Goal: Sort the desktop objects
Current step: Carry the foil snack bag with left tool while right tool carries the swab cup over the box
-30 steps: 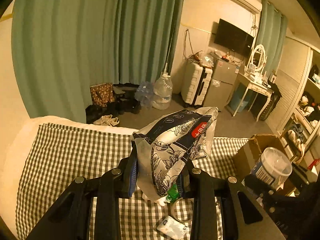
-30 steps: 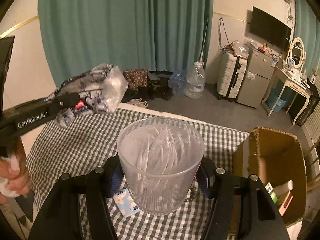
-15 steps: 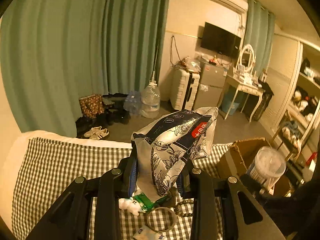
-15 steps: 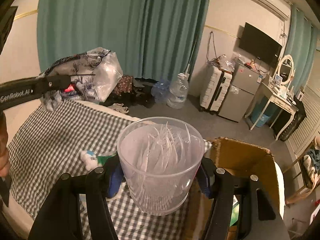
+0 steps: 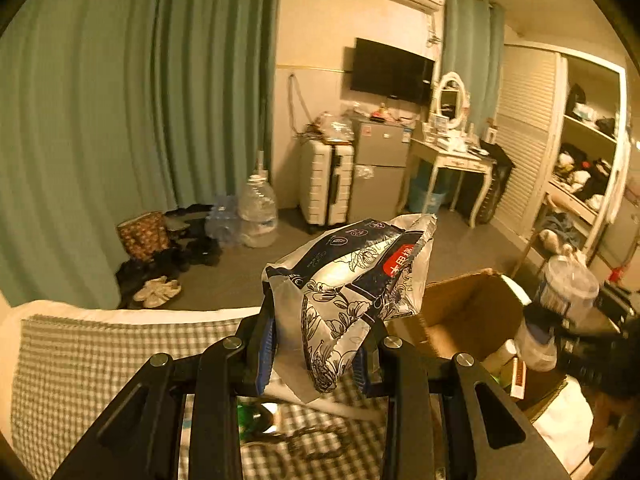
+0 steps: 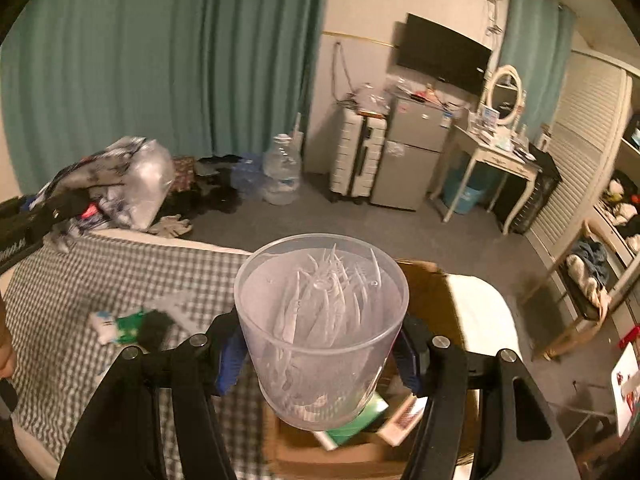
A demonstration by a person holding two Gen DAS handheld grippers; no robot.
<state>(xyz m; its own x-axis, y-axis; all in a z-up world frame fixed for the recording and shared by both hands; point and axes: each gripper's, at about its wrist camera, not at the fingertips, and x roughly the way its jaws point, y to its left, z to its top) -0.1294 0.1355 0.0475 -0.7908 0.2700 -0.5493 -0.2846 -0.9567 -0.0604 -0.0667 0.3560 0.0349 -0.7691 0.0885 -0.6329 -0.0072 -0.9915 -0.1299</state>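
Left tongs [image 5: 320, 356]: clenched on a floral foil pouch [image 5: 352, 280], white and dark blue with a red label near its top edge. The pouch stands up from between the blue pads, leaning toward 1 o'clock in the left wrist view. I see it held above the checked bedspread [image 5: 100, 360], clear of the cloth.

Right tongs [image 6: 320, 360]: grasping a clear plastic cup [image 6: 320, 320] by its sides, mouth up. Inside the cup I see a bundle of thin, pale plastic picks, too fine to name more closely. The cup hangs over the near edge of an open cardboard box [image 6: 424, 288]; below its base I can make out a green packet [image 6: 360, 420] and a flat carton [image 6: 404, 416] lying in the box.

In the left wrist view the same box [image 5: 468, 312] sits at 3 o'clock from the pouch, with the cup [image 5: 564, 288] beyond it, further toward 3 o'clock.

On the bedspread, right wrist view, at 9 o'clock from the cup: a small green and white item [image 6: 120, 322], blurred. The left tongs and pouch [image 6: 120, 184] appear at 10 o'clock, above the bed's far edge.
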